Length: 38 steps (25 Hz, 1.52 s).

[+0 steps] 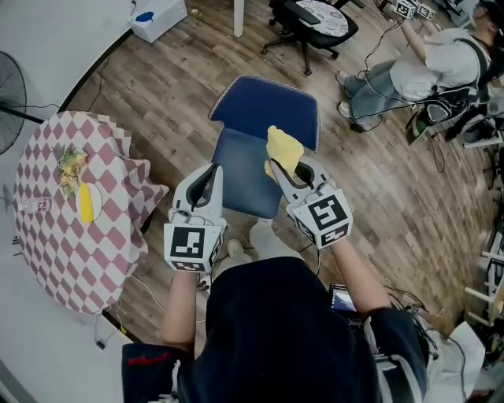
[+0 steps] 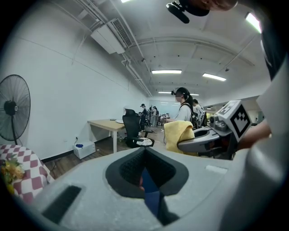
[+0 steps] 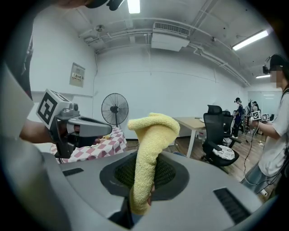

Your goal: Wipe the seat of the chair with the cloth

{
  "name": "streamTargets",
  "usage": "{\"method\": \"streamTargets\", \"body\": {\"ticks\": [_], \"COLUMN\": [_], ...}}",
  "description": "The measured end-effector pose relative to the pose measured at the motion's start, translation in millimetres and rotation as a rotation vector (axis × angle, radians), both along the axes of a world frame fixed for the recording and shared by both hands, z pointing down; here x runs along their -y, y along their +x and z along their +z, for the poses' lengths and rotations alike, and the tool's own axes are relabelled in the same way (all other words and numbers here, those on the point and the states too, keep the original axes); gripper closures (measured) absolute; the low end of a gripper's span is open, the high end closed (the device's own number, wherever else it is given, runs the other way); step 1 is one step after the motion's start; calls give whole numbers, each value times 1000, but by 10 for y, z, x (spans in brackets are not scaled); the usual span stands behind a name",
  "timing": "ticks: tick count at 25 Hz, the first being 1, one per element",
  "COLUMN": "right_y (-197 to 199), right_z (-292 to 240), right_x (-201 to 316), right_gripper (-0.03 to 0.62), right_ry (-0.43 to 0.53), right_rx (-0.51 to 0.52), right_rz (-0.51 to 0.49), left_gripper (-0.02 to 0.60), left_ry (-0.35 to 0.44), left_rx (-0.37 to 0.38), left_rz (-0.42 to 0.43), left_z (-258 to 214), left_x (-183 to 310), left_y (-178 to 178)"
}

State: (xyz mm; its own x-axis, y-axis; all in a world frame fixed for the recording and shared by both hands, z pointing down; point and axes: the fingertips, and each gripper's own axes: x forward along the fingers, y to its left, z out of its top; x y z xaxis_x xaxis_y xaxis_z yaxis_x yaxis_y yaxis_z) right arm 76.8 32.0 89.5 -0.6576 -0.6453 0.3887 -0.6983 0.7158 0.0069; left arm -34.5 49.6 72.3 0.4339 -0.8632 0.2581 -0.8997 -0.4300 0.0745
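A blue chair (image 1: 266,112) stands on the wood floor in front of me, its seat (image 1: 242,183) just below both grippers. My right gripper (image 1: 288,168) is shut on a yellow cloth (image 1: 283,149), which sticks up from between the jaws and hangs over the seat's right side. In the right gripper view the cloth (image 3: 151,144) rises as a folded strip out of the shut jaws. My left gripper (image 1: 209,176) is shut with nothing in it, held above the seat's left edge. The left gripper view shows the cloth (image 2: 179,133) and the right gripper (image 2: 203,140) to its right.
A round table with a red-and-white checked cover (image 1: 75,236) stands close on the left, with flowers and a yellow item on it. A fan (image 1: 9,101) is at the far left. Farther off are a white box (image 1: 157,17), a black office chair (image 1: 313,24) and a person (image 1: 429,71).
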Motion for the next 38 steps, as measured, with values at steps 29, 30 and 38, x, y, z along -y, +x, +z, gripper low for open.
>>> {"method": "streamTargets", "body": {"ticks": [29, 30, 38], "right_y": [-270, -293, -492], "right_z": [3237, 3361, 4199], "right_x": [-266, -294, -461], "right_gripper": [545, 545, 545], "right_ry": [-510, -529, -598], "right_rx": [-72, -74, -104], "right_rz": [13, 17, -4], "left_gripper": [568, 568, 568], "left_ry": [-521, -532, -599], "left_rx": [39, 36, 123], "left_rz": [130, 136, 205], "left_z": [3397, 3502, 4450], "left_x": [-75, -84, -247], "left_y": [-79, -67, -72]}}
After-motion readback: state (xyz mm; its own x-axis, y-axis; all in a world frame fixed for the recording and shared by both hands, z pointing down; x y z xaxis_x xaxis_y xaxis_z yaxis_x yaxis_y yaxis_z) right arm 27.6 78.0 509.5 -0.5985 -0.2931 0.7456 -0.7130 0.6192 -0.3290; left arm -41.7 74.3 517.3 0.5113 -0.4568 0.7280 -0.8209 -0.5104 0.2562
